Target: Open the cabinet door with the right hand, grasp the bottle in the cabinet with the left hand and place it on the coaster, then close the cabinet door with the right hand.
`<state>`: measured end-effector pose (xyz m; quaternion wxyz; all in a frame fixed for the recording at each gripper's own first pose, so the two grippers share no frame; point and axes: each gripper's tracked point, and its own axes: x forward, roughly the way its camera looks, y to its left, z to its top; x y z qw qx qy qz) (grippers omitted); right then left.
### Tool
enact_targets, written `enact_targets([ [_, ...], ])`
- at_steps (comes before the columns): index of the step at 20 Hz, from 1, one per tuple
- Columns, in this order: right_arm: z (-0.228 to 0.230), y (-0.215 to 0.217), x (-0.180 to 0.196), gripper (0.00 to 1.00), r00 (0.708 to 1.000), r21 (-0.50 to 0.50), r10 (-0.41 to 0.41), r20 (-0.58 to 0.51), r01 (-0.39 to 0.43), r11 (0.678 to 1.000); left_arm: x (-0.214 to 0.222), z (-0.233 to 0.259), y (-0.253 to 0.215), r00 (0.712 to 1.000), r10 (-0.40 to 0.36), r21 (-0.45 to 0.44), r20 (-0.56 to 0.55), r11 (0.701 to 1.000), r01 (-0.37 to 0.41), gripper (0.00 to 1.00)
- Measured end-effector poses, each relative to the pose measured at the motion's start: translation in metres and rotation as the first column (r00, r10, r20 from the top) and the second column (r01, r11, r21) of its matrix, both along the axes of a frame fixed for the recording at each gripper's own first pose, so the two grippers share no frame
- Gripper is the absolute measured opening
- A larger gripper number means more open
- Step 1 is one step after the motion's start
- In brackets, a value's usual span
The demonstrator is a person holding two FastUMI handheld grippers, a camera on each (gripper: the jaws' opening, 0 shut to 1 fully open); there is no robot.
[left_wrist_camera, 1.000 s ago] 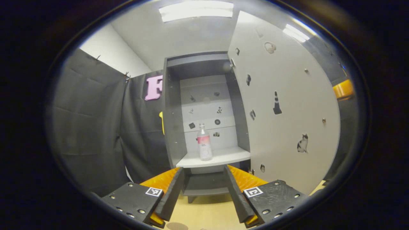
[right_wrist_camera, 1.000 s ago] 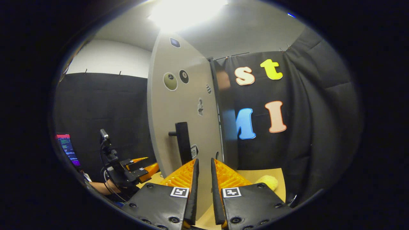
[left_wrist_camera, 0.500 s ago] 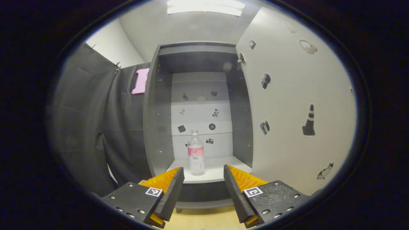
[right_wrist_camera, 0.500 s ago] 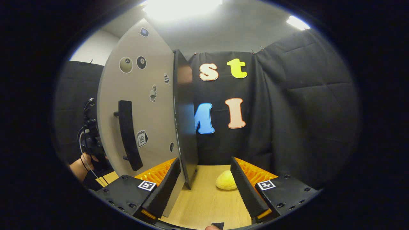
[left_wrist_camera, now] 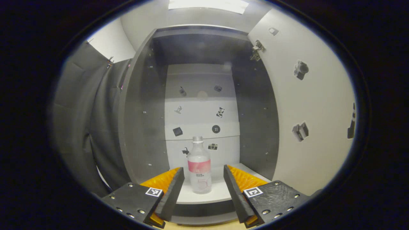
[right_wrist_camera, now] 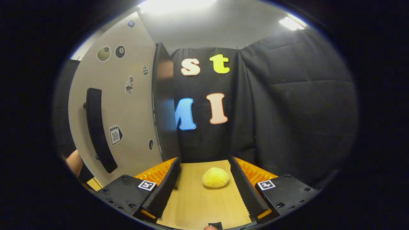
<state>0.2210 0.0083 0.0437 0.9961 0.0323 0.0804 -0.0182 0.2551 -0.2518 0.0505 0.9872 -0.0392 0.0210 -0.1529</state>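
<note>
A clear bottle (left_wrist_camera: 199, 169) with a pink label stands upright on the white shelf (left_wrist_camera: 220, 193) inside the open dark cabinet (left_wrist_camera: 143, 105). My left gripper (left_wrist_camera: 202, 195) is open just in front of the shelf, the bottle showing between its fingers but still a little beyond them. The cabinet door (left_wrist_camera: 306, 105) hangs open on the right in the left gripper view. In the right gripper view its outer face (right_wrist_camera: 127, 108) with a black handle (right_wrist_camera: 96, 131) stands at the left. My right gripper (right_wrist_camera: 204, 188) is open over the wooden table, holding nothing.
A yellow round soft object (right_wrist_camera: 215, 177) lies on the wooden table (right_wrist_camera: 198, 204) ahead of the right gripper. Black cloth walls close the booth behind and to the right. A person's hand (right_wrist_camera: 74, 161) shows past the door's lower left edge.
The left gripper has advanced toward the cabinet, so the bottle looms larger between its fingers. The right gripper opened, came off the door and swung right; the door now lies further left.
</note>
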Motion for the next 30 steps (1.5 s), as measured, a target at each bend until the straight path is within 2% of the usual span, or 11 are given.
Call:
enact_targets([
  [2, -0.004, 0.0, 0.002, 0.99, 1.0, 0.008, -0.025, -0.014, 0.025, 1.0, 0.018, -0.01, 0.0, 1.0, -0.005, 0.012, -0.004, 1.0, 0.005, 0.74],
  [3, -0.005, -0.001, 0.003, 0.94, 0.999, 0.008, -0.04, -0.02, 0.04, 0.999, 0.026, -0.013, 0.0, 1.0, -0.01, 0.017, -0.003, 1.0, 0.01, 0.74],
  [6, -0.007, -0.003, 0.007, 0.99, 0.997, 0.007, -0.077, -0.028, 0.077, 0.997, 0.05, -0.028, -0.005, 1.0, -0.027, 0.024, -0.012, 0.999, 0.027, 0.74],
  [7, -0.008, -0.002, 0.009, 0.94, 0.996, 0.01, -0.085, -0.031, 0.086, 0.996, 0.057, -0.032, -0.005, 0.999, -0.029, 0.025, -0.015, 0.999, 0.029, 0.76],
  [13, -0.02, 0.001, 0.017, 0.99, 0.99, 0.035, -0.125, -0.058, 0.127, 0.991, 0.086, -0.051, -0.016, 0.998, -0.052, 0.038, -0.022, 0.998, 0.053, 0.77],
  [18, -0.023, 0.001, 0.02, 0.94, 0.988, 0.033, -0.139, -0.063, 0.141, 0.989, 0.104, -0.063, -0.018, 0.998, -0.046, 0.035, -0.038, 0.998, 0.048, 0.74],
  [19, -0.023, 0.002, 0.02, 0.99, 0.988, 0.034, -0.14, -0.062, 0.142, 0.989, 0.105, -0.064, -0.018, 0.998, -0.041, 0.04, -0.039, 0.998, 0.043, 0.77],
  [20, -0.023, 0.001, 0.021, 0.94, 0.988, 0.037, -0.14, -0.063, 0.143, 0.989, 0.107, -0.064, -0.017, 0.999, -0.039, 0.043, -0.038, 0.998, 0.041, 0.77],
  [27, -0.023, -0.005, 0.018, 0.94, 0.99, 0.045, -0.127, -0.059, 0.13, 0.99, 0.088, -0.05, -0.004, 0.999, -0.028, -0.005, -0.03, 1.0, 0.028, 0.73],
  [28, -0.024, -0.005, 0.017, 0.99, 0.991, 0.043, -0.121, -0.059, 0.124, 0.991, 0.082, -0.045, 0.0, 1.0, -0.023, -0.007, -0.02, 1.0, 0.023, 0.71],
  [30, -0.023, -0.004, 0.016, 0.94, 0.993, 0.045, -0.102, -0.059, 0.104, 0.994, 0.07, -0.036, 0.009, 1.0, -0.008, -0.001, -0.001, 1.0, 0.008, 0.71],
])
